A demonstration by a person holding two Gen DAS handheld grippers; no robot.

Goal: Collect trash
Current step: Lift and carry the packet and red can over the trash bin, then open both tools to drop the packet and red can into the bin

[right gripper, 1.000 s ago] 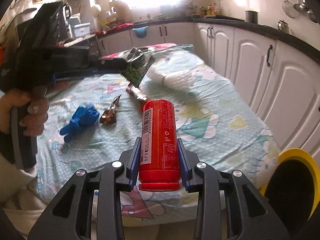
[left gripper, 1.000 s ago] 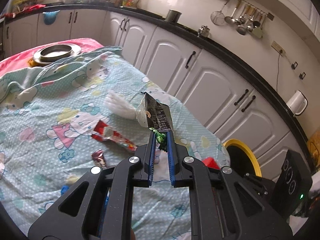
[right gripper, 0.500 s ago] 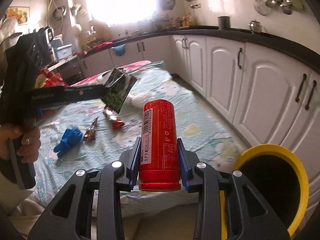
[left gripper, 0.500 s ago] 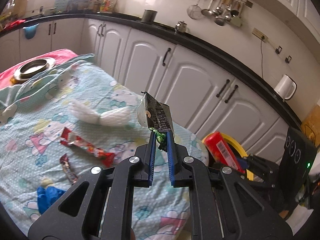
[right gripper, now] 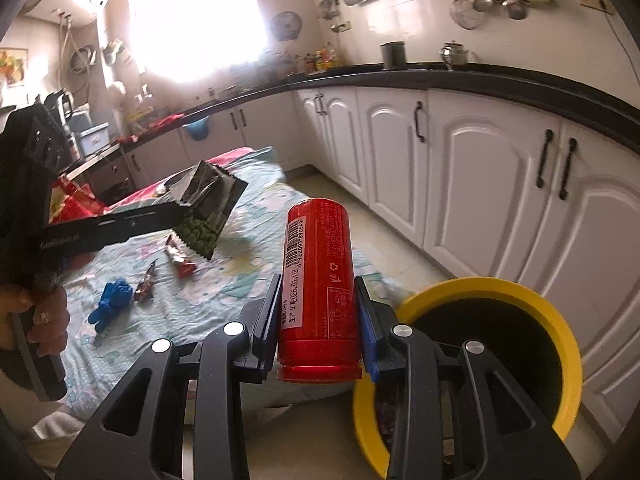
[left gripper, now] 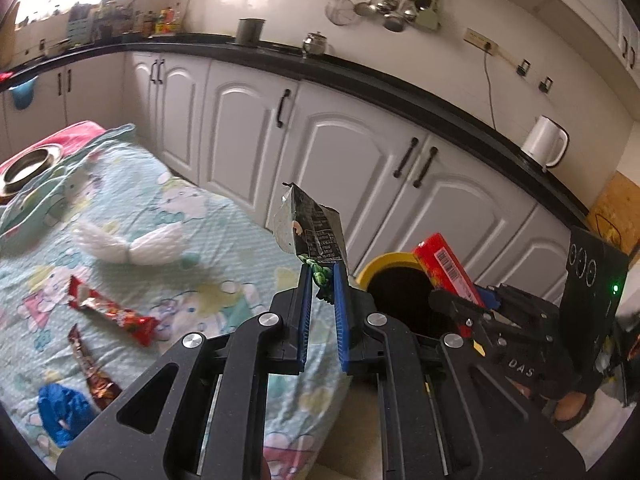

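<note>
Swinging away from the table since a second ago, both grippers have come toward the yellow-rimmed bin (right gripper: 486, 352), which now fills the lower right of the right wrist view. The right gripper (right gripper: 318, 312) pinches a red can (right gripper: 318, 280) upright between its fingers, just beside the bin's near rim. The left gripper (left gripper: 320, 284) is pressed together on a dark snack wrapper (left gripper: 310, 228), held above the table's edge, near the bin (left gripper: 384, 268). On the patterned cloth (left gripper: 192, 240) remain a white tissue (left gripper: 132, 246), two red wrappers (left gripper: 112, 314) and a blue glove (left gripper: 64, 412).
</note>
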